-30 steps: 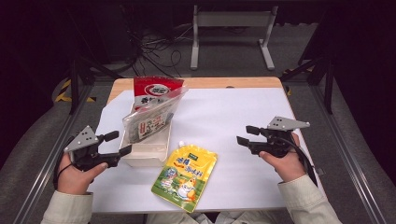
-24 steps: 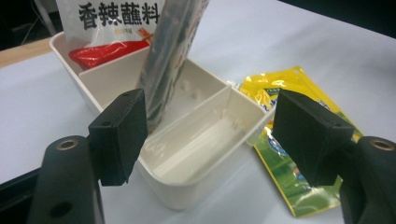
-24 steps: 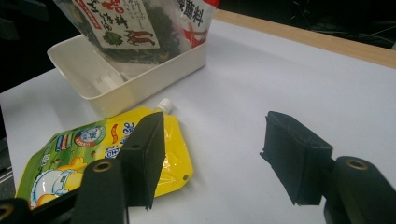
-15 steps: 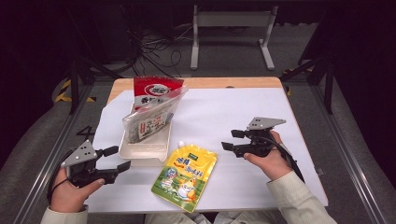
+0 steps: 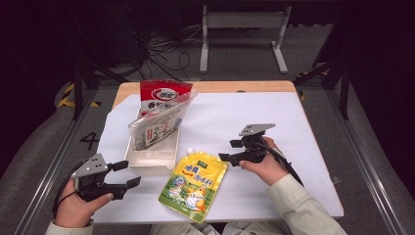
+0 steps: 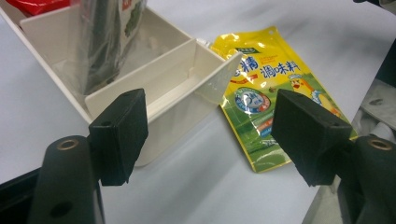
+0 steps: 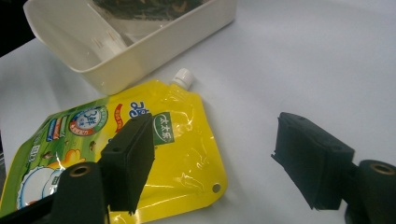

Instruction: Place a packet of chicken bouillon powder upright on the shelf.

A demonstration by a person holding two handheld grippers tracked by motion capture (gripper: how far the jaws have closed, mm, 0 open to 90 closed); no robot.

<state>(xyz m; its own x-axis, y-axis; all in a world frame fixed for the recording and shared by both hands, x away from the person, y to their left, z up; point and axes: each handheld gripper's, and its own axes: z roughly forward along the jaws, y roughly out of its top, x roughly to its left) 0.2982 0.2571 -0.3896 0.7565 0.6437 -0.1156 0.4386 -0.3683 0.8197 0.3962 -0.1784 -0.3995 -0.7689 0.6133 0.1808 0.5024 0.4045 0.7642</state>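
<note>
The table (image 5: 313, 147) is seen from above and in front, at some distance. The yellow pouch (image 6: 266, 88) and the white tray (image 7: 140, 56) are viewed closely, low over the surface, from seemingly opposite sides by the gripper views.

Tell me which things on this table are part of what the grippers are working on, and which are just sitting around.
In the job:
- yellow spout pouch, lying flat, nearest both grippers
- white divided tray, near compartment empty
- left gripper and right gripper, both open and empty

Lying about:
- clear packet standing in the tray
- red packet behind it
</note>
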